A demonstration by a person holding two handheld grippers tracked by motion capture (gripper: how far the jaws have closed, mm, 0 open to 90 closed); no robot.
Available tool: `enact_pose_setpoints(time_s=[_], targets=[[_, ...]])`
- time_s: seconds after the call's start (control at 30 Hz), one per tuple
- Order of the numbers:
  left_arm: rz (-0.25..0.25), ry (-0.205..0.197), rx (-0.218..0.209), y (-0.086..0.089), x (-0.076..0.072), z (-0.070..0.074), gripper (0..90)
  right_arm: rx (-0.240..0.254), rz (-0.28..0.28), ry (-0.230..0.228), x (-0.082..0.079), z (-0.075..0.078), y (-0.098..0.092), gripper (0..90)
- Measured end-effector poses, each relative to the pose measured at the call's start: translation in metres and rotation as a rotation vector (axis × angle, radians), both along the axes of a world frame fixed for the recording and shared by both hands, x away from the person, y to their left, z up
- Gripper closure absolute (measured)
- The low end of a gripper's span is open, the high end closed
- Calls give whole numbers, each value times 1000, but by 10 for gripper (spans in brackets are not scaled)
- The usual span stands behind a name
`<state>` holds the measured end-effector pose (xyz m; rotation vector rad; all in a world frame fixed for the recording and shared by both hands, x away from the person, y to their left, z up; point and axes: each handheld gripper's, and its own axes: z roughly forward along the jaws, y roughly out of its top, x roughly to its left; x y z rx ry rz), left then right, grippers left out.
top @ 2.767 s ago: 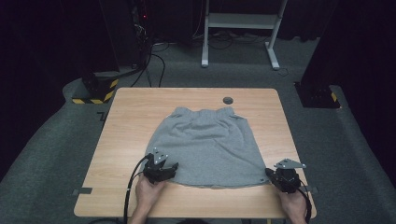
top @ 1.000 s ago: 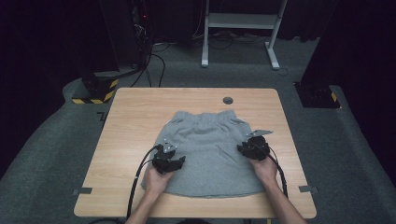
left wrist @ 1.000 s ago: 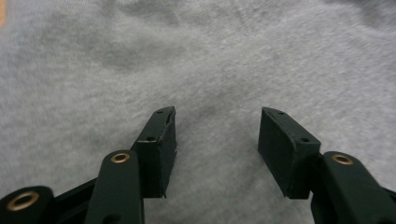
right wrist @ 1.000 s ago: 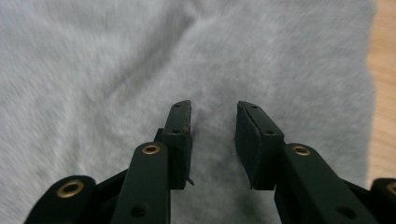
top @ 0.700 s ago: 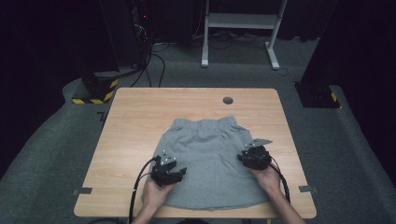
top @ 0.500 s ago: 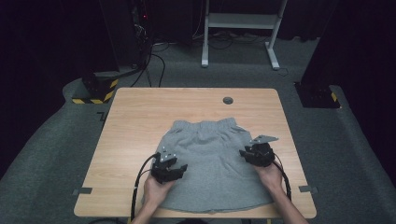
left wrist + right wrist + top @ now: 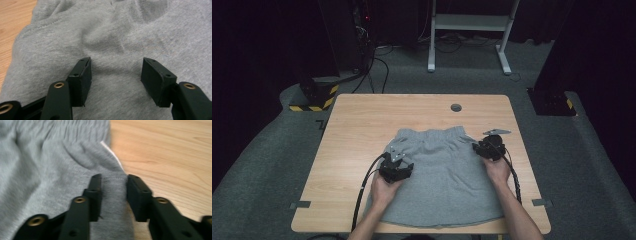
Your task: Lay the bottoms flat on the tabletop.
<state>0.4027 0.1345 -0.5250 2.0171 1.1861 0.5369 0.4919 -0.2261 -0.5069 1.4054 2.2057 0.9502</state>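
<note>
Dark room – grey carpet (image 7: 272, 165), wooden table (image 7: 362, 125) (white stand (image 7: 467, 22) behind).

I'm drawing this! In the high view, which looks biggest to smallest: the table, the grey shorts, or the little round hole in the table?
1. Table: largest.
2. Grey shorts: they cover part of its top.
3. Round hole: by far the smallest.

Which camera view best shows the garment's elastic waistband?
The high view: the grey garment's waistband lies whole at the far end. The right gripper view shows a gathered stretch; the left gripper view shows mostly plain fabric.
</note>
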Motion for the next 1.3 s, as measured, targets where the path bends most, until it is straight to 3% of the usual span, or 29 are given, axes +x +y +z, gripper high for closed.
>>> enact_pose_setpoints(time_s=[0.07,0.1,0.27,0.37,0.43,0.5,0.6,0.7,0.8,0.93,1.0,1.03,1.1,1.17,1.3], targets=[[0,1,-3,0,0,0,414,-48,31,3,2,-2,3,786],[0,1,-4,1,0,0,413,-44,34,5,4,-3,1,808],[-1,3,-7,1,0,0,412,-73,-25,-30,6,0,-14,848],[0,1,-4,0,0,0,412,-54,-53,-15,9,-3,-22,816],[2,5,-5,0,0,1,412,-58,-54,-25,7,-1,-19,734],[2,6,-10,1,1,2,423,-44,-43,-65,0,6,-11,666],[10,-7,-11,4,3,5,450,-34,13,-110,-10,15,3,664],[13,0,-21,9,13,15,459,2,113,-104,-23,18,22,666],[27,4,-17,13,24,24,445,17,190,-63,-35,8,39,651],[73,9,3,18,46,34,419,9,194,-17,-41,-9,42,624],[96,36,5,21,59,36,411,6,196,-31,-45,-10,40,616],[101,68,4,21,68,35,409,-1,201,-32,-46,-10,40,606],[94,108,16,20,79,31,407,-17,214,-32,-49,-10,41,593],[82,102,40,16,85,27,418,-24,222,-40,-50,-11,41,587],[71,149,53,13,96,21,440,-14,234,-57,-51,-13,39,575]])
